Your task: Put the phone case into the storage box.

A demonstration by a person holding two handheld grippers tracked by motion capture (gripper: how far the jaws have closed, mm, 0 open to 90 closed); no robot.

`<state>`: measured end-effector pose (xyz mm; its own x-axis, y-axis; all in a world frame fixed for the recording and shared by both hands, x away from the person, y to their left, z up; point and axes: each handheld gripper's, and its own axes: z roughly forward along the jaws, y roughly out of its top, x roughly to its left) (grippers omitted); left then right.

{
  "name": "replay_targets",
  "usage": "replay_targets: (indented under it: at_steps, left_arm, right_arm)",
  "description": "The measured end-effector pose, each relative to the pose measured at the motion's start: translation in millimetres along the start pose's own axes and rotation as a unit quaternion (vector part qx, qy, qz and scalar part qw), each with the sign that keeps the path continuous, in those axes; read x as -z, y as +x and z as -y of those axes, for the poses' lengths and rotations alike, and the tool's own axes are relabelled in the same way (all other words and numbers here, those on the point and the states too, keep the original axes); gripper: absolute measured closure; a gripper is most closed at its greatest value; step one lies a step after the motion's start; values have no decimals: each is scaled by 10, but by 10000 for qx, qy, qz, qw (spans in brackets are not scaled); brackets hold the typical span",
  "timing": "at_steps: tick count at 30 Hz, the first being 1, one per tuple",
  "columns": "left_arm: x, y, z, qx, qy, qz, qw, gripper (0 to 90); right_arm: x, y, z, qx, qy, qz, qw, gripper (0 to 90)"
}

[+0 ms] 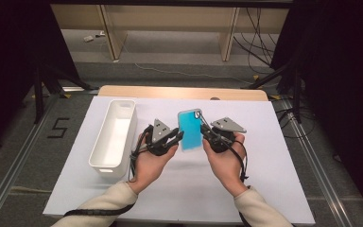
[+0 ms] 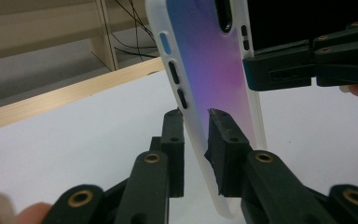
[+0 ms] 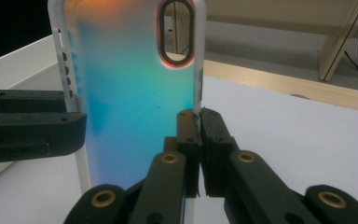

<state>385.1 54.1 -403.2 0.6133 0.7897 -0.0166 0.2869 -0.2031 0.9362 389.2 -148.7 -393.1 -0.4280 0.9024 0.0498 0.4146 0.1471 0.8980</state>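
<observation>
Phone case (image 1: 189,130), blue and see-through at the rim, hangs in the air above the white table (image 1: 264,179), right between the two tongs. Its long side runs away from the person, and the end with the camera hole (image 3: 176,32) is the far end. The case is a bit tilted, with its flat blue face turned up toward the high view.

The right gripper (image 1: 207,135) sits on the right side of the case. Its jaws are pressed tight on the thin right edge, about halfway along, so it has a firm hold. In the right gripper view the two black jaws meet on that edge with almost no gap.

The left gripper (image 1: 178,137) sits on the left side of the case. Its jaws stand one on each face of the left edge, just below the side buttons (image 2: 177,84). They look very close to the case, but a thin gap seems to stay, so I cannot tell if they press yet.

Both hands are about the same way from the case, one on each side. Left of the case, past the left gripper, a long white bin (image 1: 113,137) stands on the table, with its long side running the same way as the case.
</observation>
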Motion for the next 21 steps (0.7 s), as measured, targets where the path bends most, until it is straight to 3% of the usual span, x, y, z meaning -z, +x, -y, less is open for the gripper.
replay_targets:
  at_steps: [11, 21]
  left_arm:
    - [8, 38, -9, 203, -63, -43, 9998, 815]
    - [8, 92, -3, 166, -106, -138, 9997, 835]
  right_arm:
    - [-8, 24, 17, 16, -165, 34, 9999, 875]
    - [12, 88, 21, -40, -125, -31, 9999, 868]
